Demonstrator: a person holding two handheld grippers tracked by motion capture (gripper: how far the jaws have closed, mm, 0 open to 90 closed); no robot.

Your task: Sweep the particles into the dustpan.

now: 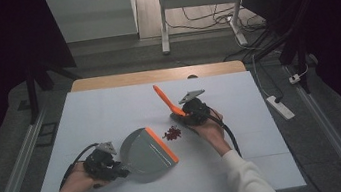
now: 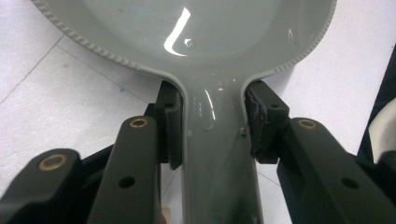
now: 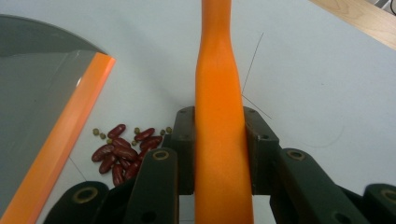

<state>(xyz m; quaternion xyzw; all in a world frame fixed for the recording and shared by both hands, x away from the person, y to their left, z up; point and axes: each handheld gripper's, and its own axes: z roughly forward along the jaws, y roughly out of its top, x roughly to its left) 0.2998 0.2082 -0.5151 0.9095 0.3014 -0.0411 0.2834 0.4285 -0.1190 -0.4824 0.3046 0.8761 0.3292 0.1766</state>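
I have the left gripper (image 1: 118, 173) clamped on the handle of the grey plastic dustpan with the orange rubber lip (image 1: 147, 152), low and left of centre in the high view, and the right gripper (image 1: 187, 115) clamped on the orange plastic brush handle (image 1: 165, 99), which slants toward the upper left. The small heap of dark red beans (image 1: 172, 133) lies on the white desk (image 1: 110, 109) between them, just right of the lip (nearer my right gripper), so I judge the sweep should run leftward into the pan.
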